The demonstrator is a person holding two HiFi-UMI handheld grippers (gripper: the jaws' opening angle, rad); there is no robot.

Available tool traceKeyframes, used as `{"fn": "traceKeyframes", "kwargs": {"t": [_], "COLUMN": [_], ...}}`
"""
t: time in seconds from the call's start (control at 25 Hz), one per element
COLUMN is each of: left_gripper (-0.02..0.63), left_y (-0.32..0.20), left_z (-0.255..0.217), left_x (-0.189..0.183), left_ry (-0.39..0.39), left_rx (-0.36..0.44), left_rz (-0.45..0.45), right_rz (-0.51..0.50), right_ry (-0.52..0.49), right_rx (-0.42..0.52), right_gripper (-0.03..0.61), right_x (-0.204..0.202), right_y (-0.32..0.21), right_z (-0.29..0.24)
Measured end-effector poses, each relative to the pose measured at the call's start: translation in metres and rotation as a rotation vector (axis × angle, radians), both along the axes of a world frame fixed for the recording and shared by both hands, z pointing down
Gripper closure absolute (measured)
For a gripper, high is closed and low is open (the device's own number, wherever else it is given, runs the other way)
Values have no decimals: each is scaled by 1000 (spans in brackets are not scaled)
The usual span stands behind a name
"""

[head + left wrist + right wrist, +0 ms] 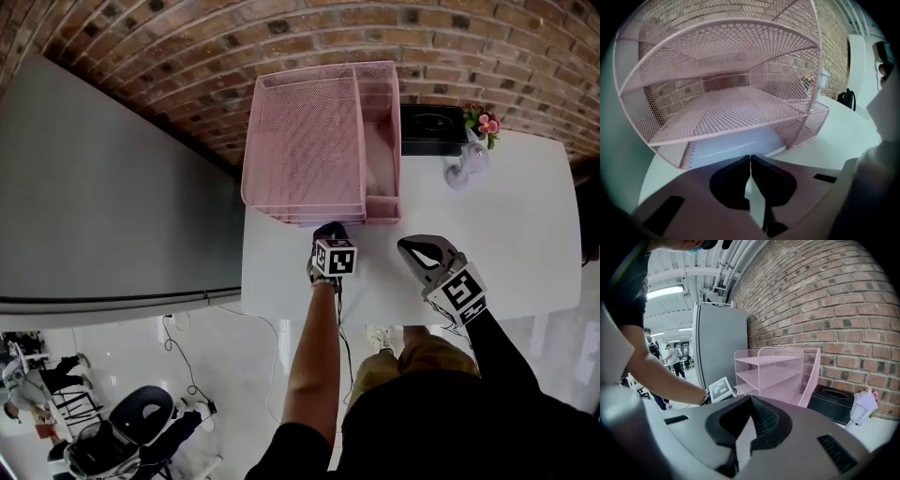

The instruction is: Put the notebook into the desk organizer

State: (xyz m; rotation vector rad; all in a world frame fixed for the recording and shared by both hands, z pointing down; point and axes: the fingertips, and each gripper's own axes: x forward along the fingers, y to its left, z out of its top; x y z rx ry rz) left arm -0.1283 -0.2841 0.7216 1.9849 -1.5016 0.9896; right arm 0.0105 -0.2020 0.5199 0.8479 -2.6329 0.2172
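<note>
Jaws together and empty, the left tool [750,158] points at the notebook [736,147], which lies flat in the bottom tier of the pink desk organizer [717,112] on the white counter [839,136]. The right tool [749,399], likewise closed, hangs apart.

The head view looks steeply down from above the near edge of the table [506,234], taking in the whole desk organizer [309,141] at the far side by the brick wall [187,56]; the left gripper view sits low, very near the organizer's open front, facing into its shelves. The right gripper view stands farther back on the right, facing far-left; all three share the organizer.
</note>
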Motion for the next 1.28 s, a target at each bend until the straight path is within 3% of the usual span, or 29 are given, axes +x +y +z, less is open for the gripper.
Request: {"fn": "traceKeyframes", "kwargs": {"t": [0.2, 0.6, 0.84, 1.28], "left_gripper": [592, 592, 592, 592], "left_y": [-9, 19, 42, 103], "left_z": [0, -41, -104, -255], "left_x": [-6, -21, -45, -47], "left_ry": [-41, 2, 15, 54], "left_rx": [28, 121, 214, 496], "left_rz": [-4, -86, -99, -119], "right_rz": [-6, 15, 49, 88], "right_ry": [-6, -37, -70, -121], "right_rx": [4, 51, 119, 247], "right_gripper": [557, 557, 557, 557], "right_x": [-3, -11, -30, -22], "right_y": [-2, -2, 1, 30], "right_z": [-1, -22, -61, -105]}}
